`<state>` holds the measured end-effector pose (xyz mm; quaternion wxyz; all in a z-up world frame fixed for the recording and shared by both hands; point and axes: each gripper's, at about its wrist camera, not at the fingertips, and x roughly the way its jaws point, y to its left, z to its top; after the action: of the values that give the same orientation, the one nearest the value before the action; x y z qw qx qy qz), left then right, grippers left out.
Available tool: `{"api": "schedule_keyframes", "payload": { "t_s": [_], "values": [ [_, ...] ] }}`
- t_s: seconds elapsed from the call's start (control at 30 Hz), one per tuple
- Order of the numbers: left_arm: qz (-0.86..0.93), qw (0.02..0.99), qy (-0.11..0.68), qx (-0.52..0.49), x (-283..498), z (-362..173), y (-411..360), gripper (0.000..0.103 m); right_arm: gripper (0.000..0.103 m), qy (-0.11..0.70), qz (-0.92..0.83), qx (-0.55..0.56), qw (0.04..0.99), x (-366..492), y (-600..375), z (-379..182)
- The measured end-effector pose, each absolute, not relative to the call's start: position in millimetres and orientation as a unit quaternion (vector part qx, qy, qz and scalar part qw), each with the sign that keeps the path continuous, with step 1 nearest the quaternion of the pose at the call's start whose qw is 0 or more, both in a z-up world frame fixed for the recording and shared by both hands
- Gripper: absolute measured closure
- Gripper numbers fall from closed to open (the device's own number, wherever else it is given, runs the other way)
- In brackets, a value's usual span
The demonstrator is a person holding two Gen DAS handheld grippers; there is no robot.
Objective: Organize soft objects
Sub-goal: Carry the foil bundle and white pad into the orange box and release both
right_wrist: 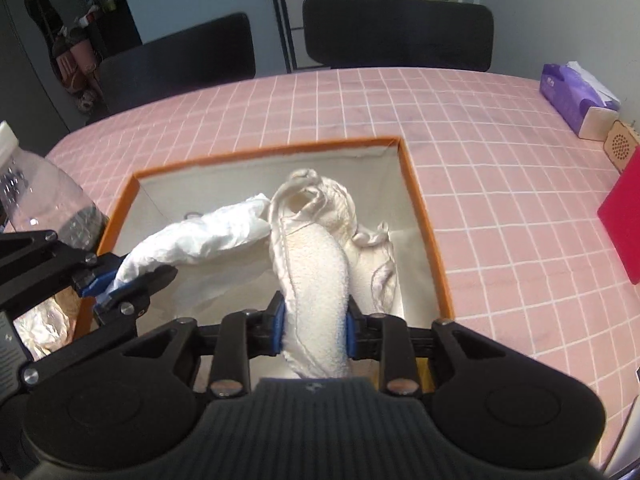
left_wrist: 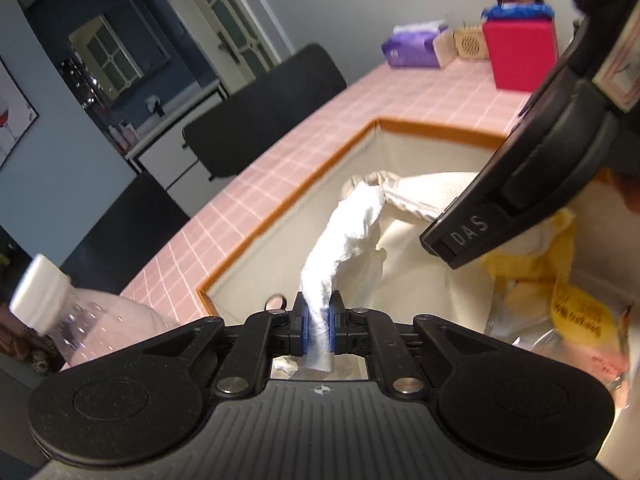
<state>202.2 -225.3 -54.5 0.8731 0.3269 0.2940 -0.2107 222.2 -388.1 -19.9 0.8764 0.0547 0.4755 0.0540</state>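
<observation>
An open box with an orange rim point(right_wrist: 424, 216) and white inside stands on the pink checked table; it also shows in the left wrist view point(left_wrist: 280, 208). My left gripper point(left_wrist: 319, 320) is shut on a crumpled white tissue point(left_wrist: 344, 232) held over the box; the tissue point(right_wrist: 208, 236) and left gripper point(right_wrist: 116, 280) show in the right wrist view. My right gripper point(right_wrist: 314, 324) is shut on a cream fluffy cloth point(right_wrist: 316, 264) that reaches down into the box. The right gripper's body point(left_wrist: 540, 160) crosses the left wrist view.
A clear plastic bottle point(right_wrist: 36, 196) with a white cap stands left of the box. A purple tissue pack point(right_wrist: 572, 92), a small wooden speaker point(right_wrist: 620, 148) and a red box point(right_wrist: 624, 224) sit at the table's right. Two black chairs point(right_wrist: 396, 32) stand behind. Yellow plastic packaging point(left_wrist: 560, 296) lies near.
</observation>
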Motion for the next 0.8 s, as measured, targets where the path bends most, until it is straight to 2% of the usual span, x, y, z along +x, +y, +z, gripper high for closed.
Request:
{"api": "schedule_keyframes", "payload": {
  "t_s": [0.17,0.23,0.33,0.37,0.4,0.53,0.67,0.8],
  "values": [
    [-0.211,0.865,0.309,0.334,204,-61,-229,0.092,0.064,0.478,0.066,0.024,0.875,225,-382,-28],
    [-0.209,0.863,0.312,0.338,204,-63,-232,0.085,0.064,0.480,0.069,0.015,0.874,226,-379,-31],
    [-0.204,0.864,0.314,0.336,202,-63,-230,0.083,0.062,0.479,0.073,0.009,0.875,225,-377,-33],
    [-0.202,0.865,0.313,0.335,202,-62,-229,0.083,0.058,0.477,0.074,0.008,0.876,222,-377,-33],
    [-0.201,0.867,0.312,0.334,200,-61,-228,0.078,0.053,0.474,0.076,0.007,0.877,219,-376,-31],
    [-0.198,0.878,0.296,0.321,189,-52,-223,0.053,0.047,0.459,0.079,0.003,0.885,212,-375,-20],
    [-0.201,0.887,0.282,0.307,177,-40,-219,0.051,0.044,0.445,0.077,0.009,0.892,204,-374,-7],
    [-0.205,0.897,0.260,0.294,162,-27,-212,0.049,0.035,0.426,0.077,0.012,0.902,188,-371,8]
  ]
}}
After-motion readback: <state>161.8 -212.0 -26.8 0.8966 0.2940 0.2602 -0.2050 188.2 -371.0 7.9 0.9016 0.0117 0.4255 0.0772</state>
